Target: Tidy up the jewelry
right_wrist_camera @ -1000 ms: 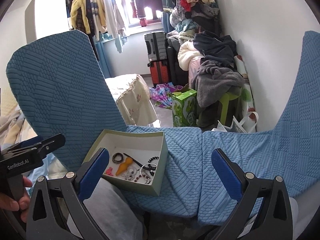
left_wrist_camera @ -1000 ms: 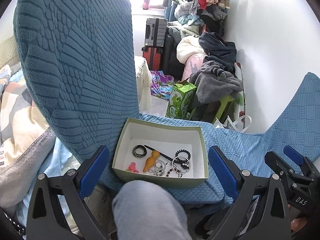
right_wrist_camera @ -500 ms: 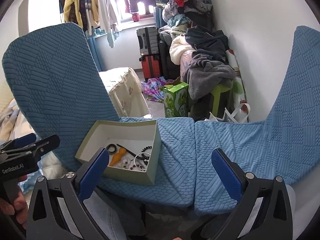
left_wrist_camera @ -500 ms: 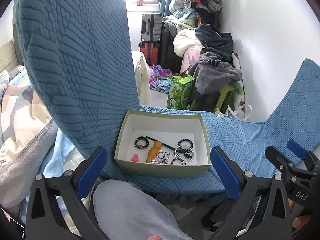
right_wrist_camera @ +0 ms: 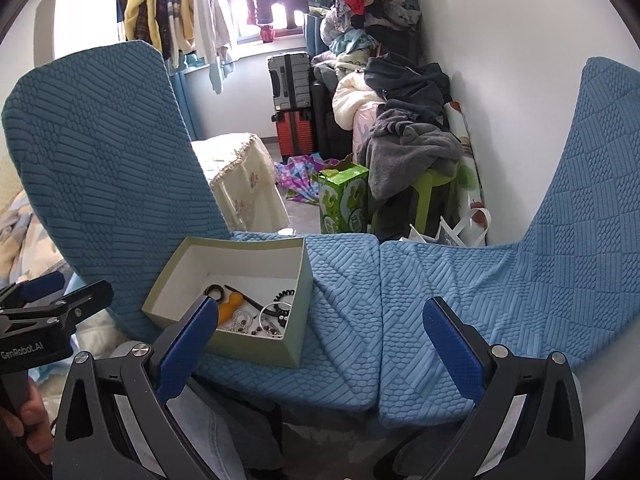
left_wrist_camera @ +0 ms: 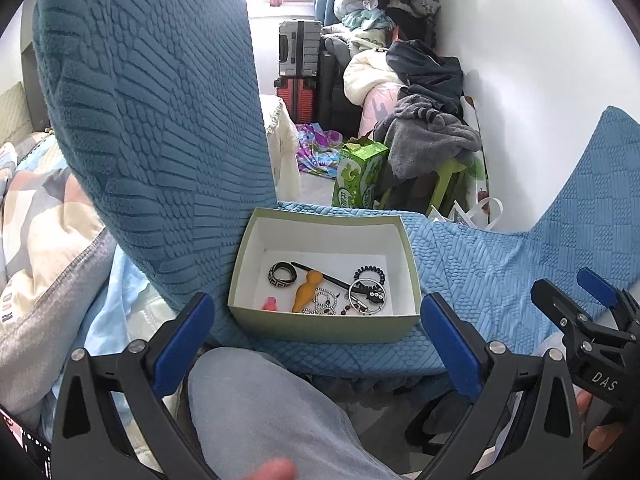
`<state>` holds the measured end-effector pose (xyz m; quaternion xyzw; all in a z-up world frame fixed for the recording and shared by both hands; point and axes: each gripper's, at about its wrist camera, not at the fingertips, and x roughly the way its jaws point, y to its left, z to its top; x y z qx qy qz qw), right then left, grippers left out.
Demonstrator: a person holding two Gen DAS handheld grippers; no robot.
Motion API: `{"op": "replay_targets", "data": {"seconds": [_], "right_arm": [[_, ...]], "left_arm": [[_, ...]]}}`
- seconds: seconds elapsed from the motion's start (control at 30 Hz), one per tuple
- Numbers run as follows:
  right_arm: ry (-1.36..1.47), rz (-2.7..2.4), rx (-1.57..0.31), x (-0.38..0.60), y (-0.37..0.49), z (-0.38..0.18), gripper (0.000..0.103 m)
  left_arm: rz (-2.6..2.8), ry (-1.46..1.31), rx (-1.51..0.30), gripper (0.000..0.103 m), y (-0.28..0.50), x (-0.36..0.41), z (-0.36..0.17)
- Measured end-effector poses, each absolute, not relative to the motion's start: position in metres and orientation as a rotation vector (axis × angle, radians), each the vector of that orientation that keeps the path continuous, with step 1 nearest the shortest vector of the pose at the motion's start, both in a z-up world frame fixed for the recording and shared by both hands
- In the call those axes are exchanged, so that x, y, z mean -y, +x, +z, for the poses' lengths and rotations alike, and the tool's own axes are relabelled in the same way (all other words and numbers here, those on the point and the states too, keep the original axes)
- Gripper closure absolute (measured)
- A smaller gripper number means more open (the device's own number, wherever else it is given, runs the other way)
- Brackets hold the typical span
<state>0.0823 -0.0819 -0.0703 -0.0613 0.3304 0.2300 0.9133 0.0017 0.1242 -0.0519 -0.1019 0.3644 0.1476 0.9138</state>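
Note:
A pale green open box (left_wrist_camera: 324,326) sits on a blue quilted seat (left_wrist_camera: 472,264). In it lie a black patterned ring (left_wrist_camera: 283,274), an orange hair clip (left_wrist_camera: 305,291), a pink piece (left_wrist_camera: 270,304), a bead chain (left_wrist_camera: 325,300), a black coil tie (left_wrist_camera: 370,273) and a metal hoop (left_wrist_camera: 366,296). My left gripper (left_wrist_camera: 316,330) is open and empty, just in front of the box. My right gripper (right_wrist_camera: 318,338) is open and empty, right of the box (right_wrist_camera: 256,350), over the seat (right_wrist_camera: 440,292). Its left finger (right_wrist_camera: 188,344) hides part of the box.
A tall blue seat back (left_wrist_camera: 152,120) rises left of the box, another (right_wrist_camera: 592,184) at the right. My knee in grey trousers (left_wrist_camera: 272,412) is below the box. Beyond the seat stand a green carton (left_wrist_camera: 360,176), suitcases (left_wrist_camera: 298,68) and piled clothes (left_wrist_camera: 424,128).
Both grippers have drawn slightly nearer the box, which sits larger and more central in the left wrist view. Both stay open and empty.

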Motion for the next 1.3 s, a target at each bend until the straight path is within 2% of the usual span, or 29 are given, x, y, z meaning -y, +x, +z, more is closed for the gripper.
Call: {"op": "replay_targets", "data": {"seconds": [1.3], "right_arm": [[-0.137, 0.464, -0.669, 0.092, 0.078, -0.067, 0.000]], "left_arm": [[0.336, -0.238, -0.726, 0.001, -0.011, -0.130, -0.050]]}}
